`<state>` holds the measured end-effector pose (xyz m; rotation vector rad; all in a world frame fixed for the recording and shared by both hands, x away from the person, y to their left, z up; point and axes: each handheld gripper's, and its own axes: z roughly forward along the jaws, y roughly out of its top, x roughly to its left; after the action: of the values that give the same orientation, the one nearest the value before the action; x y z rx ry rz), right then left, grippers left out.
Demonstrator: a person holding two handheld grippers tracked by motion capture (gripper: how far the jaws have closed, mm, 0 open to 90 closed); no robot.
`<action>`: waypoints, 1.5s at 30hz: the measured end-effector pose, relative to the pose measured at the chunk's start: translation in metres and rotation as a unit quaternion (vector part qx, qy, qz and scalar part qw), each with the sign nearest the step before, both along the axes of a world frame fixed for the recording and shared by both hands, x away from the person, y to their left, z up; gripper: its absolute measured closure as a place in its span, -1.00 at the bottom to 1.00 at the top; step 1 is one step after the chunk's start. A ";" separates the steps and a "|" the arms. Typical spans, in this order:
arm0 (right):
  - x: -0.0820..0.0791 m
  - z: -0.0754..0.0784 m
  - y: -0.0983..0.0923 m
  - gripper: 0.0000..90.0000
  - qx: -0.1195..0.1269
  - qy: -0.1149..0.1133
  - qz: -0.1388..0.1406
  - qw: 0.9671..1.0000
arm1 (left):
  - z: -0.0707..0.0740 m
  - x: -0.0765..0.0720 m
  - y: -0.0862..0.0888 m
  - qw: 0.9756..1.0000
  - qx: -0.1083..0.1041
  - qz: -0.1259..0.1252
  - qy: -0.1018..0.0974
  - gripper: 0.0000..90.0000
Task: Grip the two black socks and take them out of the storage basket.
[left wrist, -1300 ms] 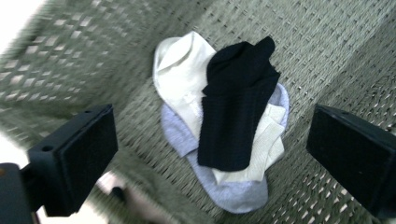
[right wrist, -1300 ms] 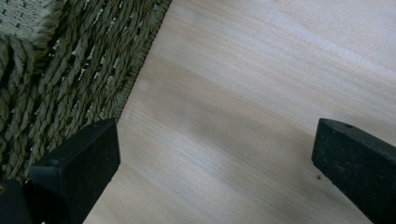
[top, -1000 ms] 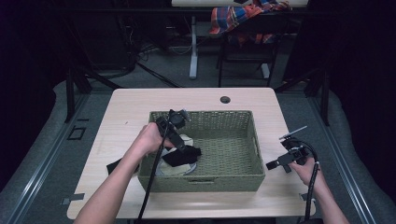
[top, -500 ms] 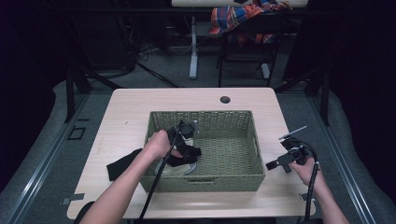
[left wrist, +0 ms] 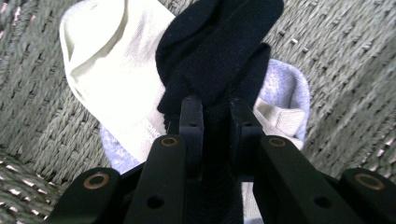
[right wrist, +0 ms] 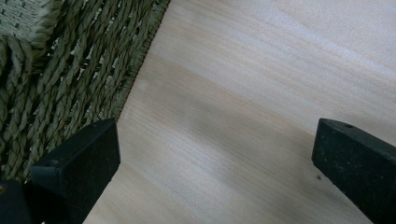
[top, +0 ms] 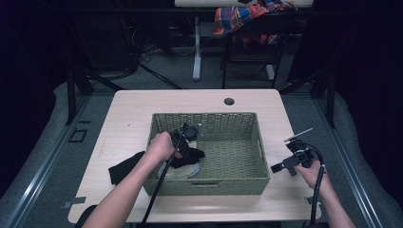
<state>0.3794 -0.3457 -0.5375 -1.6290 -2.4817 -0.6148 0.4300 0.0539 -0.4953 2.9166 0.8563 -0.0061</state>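
A woven green basket (top: pixel 209 118) stands mid-table. In its front left corner lies a pile of socks: a black sock (left wrist: pixel 219 51) on top of a white sock (left wrist: pixel 112 79) and a pale blue one (left wrist: pixel 285 88). My left gripper (left wrist: pixel 215 109) reaches down into that corner (top: pixel 189 151); its jaws have just been closing and now pinch a fold of the black sock (top: pixel 194 156). My right gripper (top: pixel 274 167) rests low over the table to the right of the basket, jaws wide apart with bare wood between them (right wrist: pixel 215 154).
Another black cloth (top: pixel 124 166) lies on the table against the basket's left side. The basket's outer wall (right wrist: pixel 70 70) is close by the right gripper's left jaw. A round cable hole (top: pixel 229 101) sits near the table's far edge.
The left hand came from the basket's back left down onto the sock pile, and its jaws closed on the black sock. The right hand has stayed put.
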 end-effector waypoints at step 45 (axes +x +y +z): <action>-0.003 -0.002 -0.004 -0.98 -0.009 0.004 -0.011 1.000 | 0.137 0.020 0.043 0.993 -0.056 0.047 -0.088 0.76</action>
<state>0.3766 -0.3495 -0.5397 -1.6631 -2.4751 -0.5885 0.4501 0.0974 -0.3587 2.7217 0.9289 0.2014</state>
